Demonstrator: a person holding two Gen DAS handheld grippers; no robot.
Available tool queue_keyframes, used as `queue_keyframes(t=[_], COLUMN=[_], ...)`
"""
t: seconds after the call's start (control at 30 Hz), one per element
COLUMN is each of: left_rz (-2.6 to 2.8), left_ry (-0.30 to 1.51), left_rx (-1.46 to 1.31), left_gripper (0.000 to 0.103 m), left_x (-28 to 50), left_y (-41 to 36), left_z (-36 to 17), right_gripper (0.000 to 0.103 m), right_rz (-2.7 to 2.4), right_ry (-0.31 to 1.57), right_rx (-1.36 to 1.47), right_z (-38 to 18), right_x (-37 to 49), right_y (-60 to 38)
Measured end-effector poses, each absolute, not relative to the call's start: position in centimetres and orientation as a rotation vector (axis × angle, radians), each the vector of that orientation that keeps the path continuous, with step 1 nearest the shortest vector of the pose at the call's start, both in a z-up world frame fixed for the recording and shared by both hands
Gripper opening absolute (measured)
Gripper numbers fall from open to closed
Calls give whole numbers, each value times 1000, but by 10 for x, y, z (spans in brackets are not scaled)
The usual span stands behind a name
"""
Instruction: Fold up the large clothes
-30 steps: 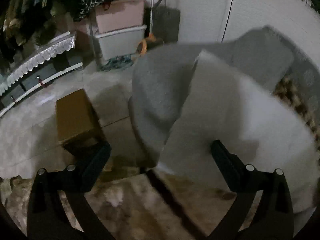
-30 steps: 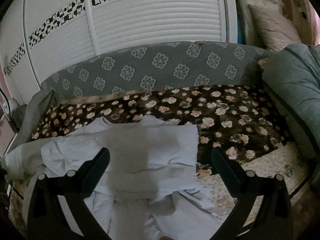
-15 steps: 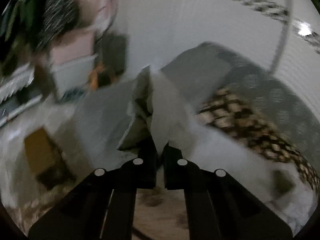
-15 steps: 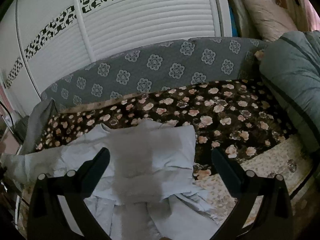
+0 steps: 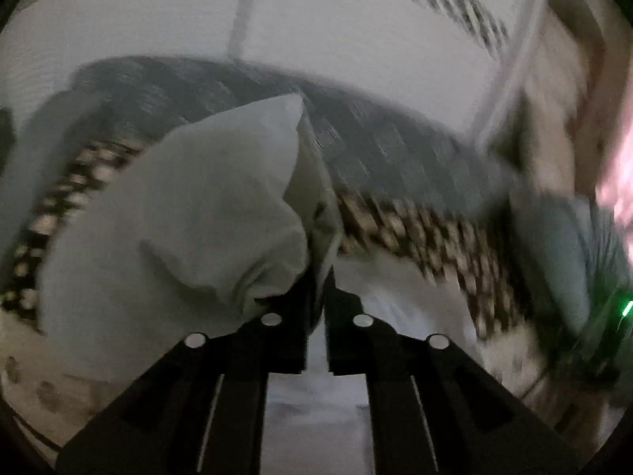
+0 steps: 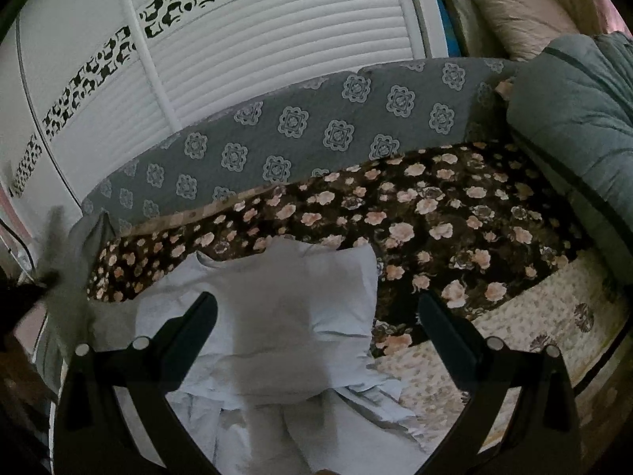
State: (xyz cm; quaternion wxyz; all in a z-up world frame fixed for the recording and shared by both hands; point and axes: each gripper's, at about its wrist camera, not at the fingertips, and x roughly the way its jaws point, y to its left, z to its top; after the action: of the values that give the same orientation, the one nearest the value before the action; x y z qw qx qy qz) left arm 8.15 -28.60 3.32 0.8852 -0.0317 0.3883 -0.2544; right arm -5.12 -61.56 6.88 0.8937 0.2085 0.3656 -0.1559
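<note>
Since a second ago, your left gripper (image 5: 318, 297) has gone from spread wide over the floor and the grey fabric to pressed together on a fold of the pale garment (image 5: 190, 217), and its view has swung away from the storage boxes and floor round to the bed. Your right gripper (image 6: 316, 316) has barely shifted; its view of the bed is nearly the same as before.

You now have the left jaws pinching the cloth between them, with the fabric bunched just above the fingertips and billowing up and to the left in that view. The left picture is smeared with motion blur, so finer detail of the grip cannot be read. Behind the lifted cloth you can make out the dark floral bedspread (image 5: 415, 229) and the grey patterned cover (image 5: 395, 146) beyond it.

Your right gripper hangs with its jaws spread wide and nothing between them. Through it you see the rest of the pale garment (image 6: 277, 308) lying crumpled on the near part of the bed, partly on the dark floral bedspread (image 6: 435, 213) and partly on a lighter patterned quilt (image 6: 534, 316). Its upper portion lies fairly flat, with wrinkled layers heaped below, nearest you. The grey patterned cover (image 6: 316, 126) runs along the far edge, against the white slatted wardrobe doors (image 6: 277, 47). A rolled grey-green duvet (image 6: 573, 126) sits at the right end of the bed.
</note>
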Motion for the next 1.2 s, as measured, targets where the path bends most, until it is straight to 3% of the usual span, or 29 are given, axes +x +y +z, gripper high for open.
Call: queue_keyframes(t=[0.07,0.1,0.17,0.2,0.4,0.63,0.9,1.03,1.2], left_rz=[-568,-598,-610,-607,-577,-288,-35,-13,-63], left_ry=[863,869,849,828,776,601,624,713,702], left_rx=[2,25,79,83,2,77,-59,-196,-285], left_gripper=[46,57,96,99,100,100,100,100,100], left_x=[70,58,41,33,28,51,87,114,127], left_y=[-329,-344,-373,-380,-351,-207,-49,-25,-22], left_z=[12,4,-6,-7,9,52,10,-29,-36], right_gripper=[101,101,101,101,101,101,101,101,101], right_rz=[-327,-325,-315,-313,-299,-255,-107,-46,12], right_ry=[767,775,790,793,799,813,779,797,781], right_rx=[413,405,387,380,361,345,348,275,173], right_z=[67,66,64,63,60,43,31,29,25], right_x=[-51,-51,-50,-50,-49,-37,-12,-1,20], right_y=[-615,-613,-609,-608,-599,-574,-515,-470,-418])
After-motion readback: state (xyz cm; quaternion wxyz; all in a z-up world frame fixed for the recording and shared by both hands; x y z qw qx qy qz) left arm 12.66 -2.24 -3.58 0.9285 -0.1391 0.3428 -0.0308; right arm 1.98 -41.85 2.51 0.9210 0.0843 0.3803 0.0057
